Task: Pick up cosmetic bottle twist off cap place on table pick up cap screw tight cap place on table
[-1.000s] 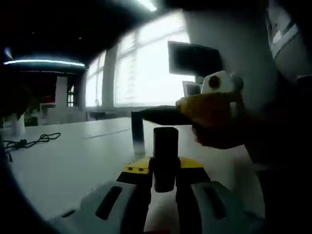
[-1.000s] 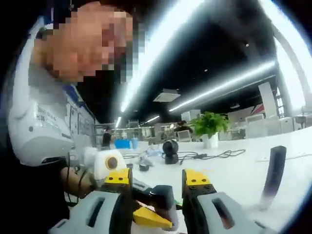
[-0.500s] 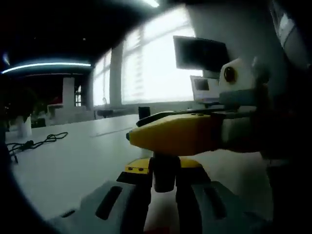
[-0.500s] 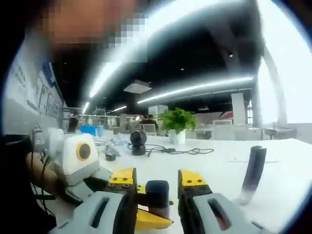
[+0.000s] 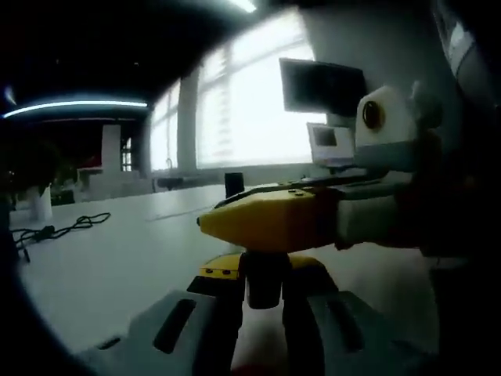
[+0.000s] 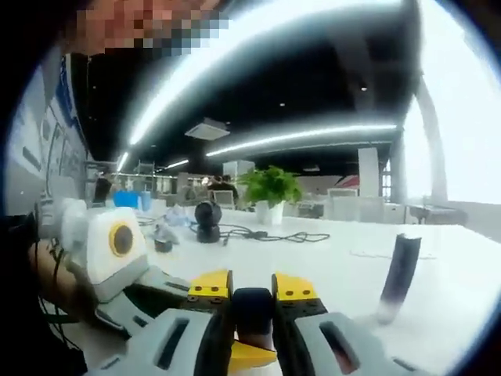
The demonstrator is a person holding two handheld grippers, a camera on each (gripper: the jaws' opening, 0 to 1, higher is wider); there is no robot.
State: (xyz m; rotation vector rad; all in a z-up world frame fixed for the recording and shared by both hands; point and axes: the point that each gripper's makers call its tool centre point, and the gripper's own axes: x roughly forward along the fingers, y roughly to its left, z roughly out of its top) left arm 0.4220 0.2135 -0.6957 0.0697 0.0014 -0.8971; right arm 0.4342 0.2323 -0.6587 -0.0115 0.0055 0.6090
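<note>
No readable text or labels anywhere
</note>
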